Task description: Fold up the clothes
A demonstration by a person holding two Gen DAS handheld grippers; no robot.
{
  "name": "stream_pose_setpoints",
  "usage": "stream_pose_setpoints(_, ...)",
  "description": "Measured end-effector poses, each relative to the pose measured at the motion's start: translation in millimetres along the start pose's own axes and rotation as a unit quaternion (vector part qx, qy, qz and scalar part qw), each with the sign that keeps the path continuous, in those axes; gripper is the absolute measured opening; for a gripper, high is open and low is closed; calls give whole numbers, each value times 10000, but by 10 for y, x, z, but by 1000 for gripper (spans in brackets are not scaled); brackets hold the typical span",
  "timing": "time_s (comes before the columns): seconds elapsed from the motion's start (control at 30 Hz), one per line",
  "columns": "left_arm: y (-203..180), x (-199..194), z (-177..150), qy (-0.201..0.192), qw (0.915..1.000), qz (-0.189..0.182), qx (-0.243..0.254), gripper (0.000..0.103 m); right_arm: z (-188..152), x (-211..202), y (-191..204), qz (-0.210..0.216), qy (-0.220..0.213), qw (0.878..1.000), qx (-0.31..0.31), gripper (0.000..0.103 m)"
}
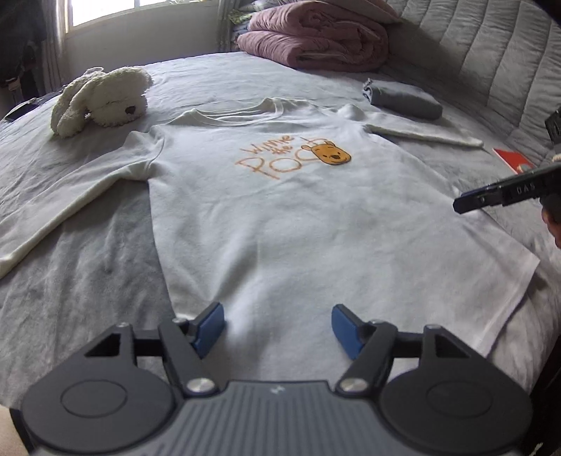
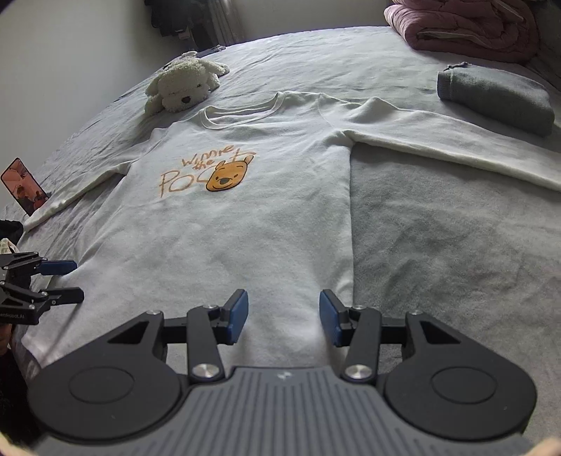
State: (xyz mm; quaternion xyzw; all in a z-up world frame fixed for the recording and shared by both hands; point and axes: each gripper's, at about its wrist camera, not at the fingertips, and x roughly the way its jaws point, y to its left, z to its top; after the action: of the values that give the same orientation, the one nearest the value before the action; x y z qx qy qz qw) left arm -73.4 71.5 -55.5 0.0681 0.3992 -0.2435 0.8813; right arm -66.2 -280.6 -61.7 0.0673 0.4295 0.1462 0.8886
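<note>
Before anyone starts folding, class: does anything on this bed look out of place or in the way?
Yes. A plush dog lies on its side just beyond the white shirt's collar, a phone sits at one sleeve's cuff, and a red card lies near the other sleeve's cuff. The shirt itself lies flat.

shirts: 1 white long-sleeve shirt (image 2: 245, 217) at centre | plush dogs: 1 plush dog (image 2: 182, 87) at 11 o'clock | folded grey garments: 1 grey garment (image 2: 498, 100) at 2 o'clock | pink quilts: 1 pink quilt (image 2: 466, 24) at 1 o'clock | phones: 1 phone (image 2: 22, 186) at 9 o'clock
</note>
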Motion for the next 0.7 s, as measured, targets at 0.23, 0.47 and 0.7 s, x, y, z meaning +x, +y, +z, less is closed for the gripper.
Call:
stream_pose_setpoints(0.23,-40,29,393,-400,9982,-292,-349,83,165,-77,-199,-122,-217,9980,589,57)
stream_pose_setpoints(0.47,53,398,810,-703,9932,-210,-900,84,382,7,-469,-303,-516,9888,1369,58)
stream_pose_setpoints(0.7,258,852,903,-676,9838,-12,-1659,90,548,70,-936,-414,-1102,9599,2546,58)
